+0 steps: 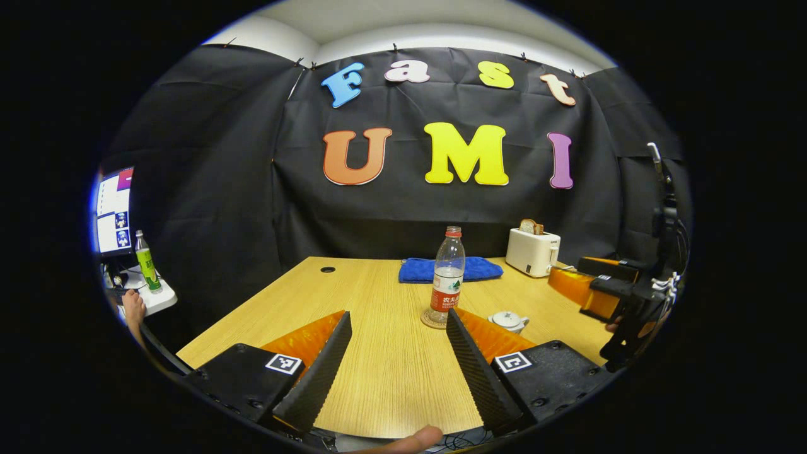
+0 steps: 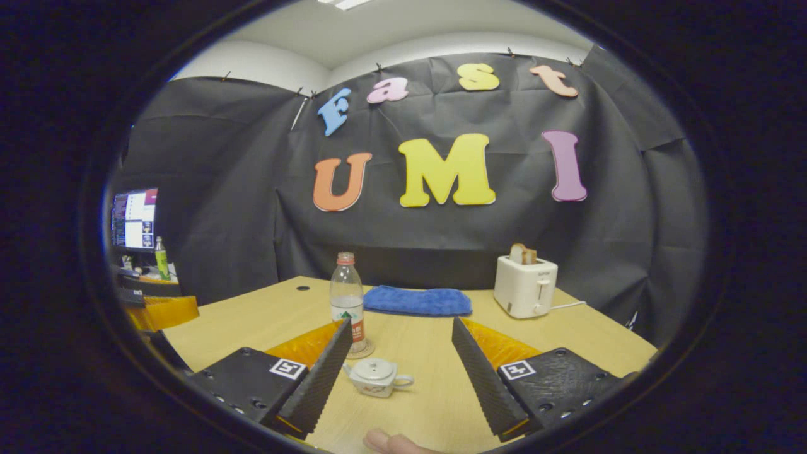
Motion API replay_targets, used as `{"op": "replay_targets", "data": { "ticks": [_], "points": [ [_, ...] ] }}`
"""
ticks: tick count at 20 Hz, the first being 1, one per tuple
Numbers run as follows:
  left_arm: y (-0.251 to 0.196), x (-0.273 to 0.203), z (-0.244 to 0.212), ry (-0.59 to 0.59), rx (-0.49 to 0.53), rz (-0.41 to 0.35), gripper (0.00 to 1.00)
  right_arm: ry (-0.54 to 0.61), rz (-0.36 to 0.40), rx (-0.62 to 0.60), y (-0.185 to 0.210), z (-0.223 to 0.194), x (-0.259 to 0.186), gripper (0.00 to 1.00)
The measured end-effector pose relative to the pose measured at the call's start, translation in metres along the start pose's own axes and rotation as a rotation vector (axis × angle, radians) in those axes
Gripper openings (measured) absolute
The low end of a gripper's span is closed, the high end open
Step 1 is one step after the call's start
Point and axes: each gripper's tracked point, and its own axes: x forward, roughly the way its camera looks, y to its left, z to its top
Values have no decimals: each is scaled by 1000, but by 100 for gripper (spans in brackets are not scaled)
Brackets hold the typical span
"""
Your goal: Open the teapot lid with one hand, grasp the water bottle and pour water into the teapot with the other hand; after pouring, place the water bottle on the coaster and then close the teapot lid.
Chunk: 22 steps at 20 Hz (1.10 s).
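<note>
Holding both grippers low over the wooden table [image 1: 384,353], you are keeping each one spread wide with nothing between its fingers. In the left gripper view, the left gripper [image 1: 397,343] is pointing almost straight at the water bottle [image 1: 448,277], which is standing upright on the round coaster [image 1: 434,320] at about 12 o'clock — a sensible line-up if that hand is to take the bottle. The teapot [image 1: 509,321] is sitting just beside the coaster at about 2 o'clock, its lid on. The right gripper [image 1: 608,290] is hovering farther off at 3 o'clock there.

In the right gripper view, the right gripper [image 2: 401,350] is aiming at the teapot [image 2: 377,376], which is lying between its spread fingers, nearer the left one, handle toward 3 o'clock; the teapot lid [image 2: 374,367] is closed, so this hand seems placed to lift it. The water bottle [image 2: 347,299] is at 11 o'clock, behind the pot, still on its coaster [image 2: 362,350].

At the back, a blue cloth [image 2: 417,300] is lying folded and a white toaster [image 2: 525,285] with bread in its slot is standing at 1 o'clock — both well apart from the work.

As for writing: the bottle's red label is carrying Chinese characters too small for you to read reliably. The toaster's mark is too small to make out.
</note>
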Motion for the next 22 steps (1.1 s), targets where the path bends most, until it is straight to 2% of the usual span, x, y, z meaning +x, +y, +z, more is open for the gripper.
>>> {"op": "replay_targets", "data": {
  "ticks": [5, 11, 15, 16, 22],
  "points": [
    [-23, -7, 8, -31, 14, -23, 95, -52, -67, -30, -42, 30, -59, 96],
    [-48, -9, 1, -15, 30, -21, 95, -20, -144, -75, -84, 17, -107, 95],
    [-67, -13, -1, -26, 92, -18, 95, -20, -153, -41, -94, 14, -113, 95],
    [-71, -14, 0, -34, 97, -21, 95, -23, -153, -36, -93, 14, -112, 94],
    [-88, -15, -4, -34, 111, -50, 94, 1, -151, -45, -85, 3, -104, 97]
  ]
}}
